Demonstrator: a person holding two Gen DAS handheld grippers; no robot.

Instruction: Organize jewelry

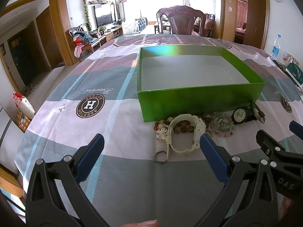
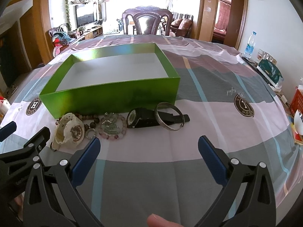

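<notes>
An open green box (image 1: 198,102) (image 2: 113,98) with a bare white floor sits on the table. Jewelry lies in a row along its near wall: a white watch (image 1: 186,132) (image 2: 71,131), dark bead bracelets (image 1: 182,127) (image 2: 89,118), a pink and green bead bracelet (image 1: 223,125) (image 2: 113,127), a black watch (image 1: 244,114) (image 2: 144,120) and a silver bangle (image 2: 169,118). My left gripper (image 1: 151,147) is open and empty, just short of the white watch. My right gripper (image 2: 149,149) is open and empty, short of the black watch. Each gripper shows at the other view's edge.
The table wears a pink and grey checked cloth (image 1: 113,113) with round logos. A small dark loop (image 1: 160,157) lies near the white watch. A wooden chair (image 1: 181,21) stands at the far end. A water bottle (image 2: 250,45) and packets stand at the right edge.
</notes>
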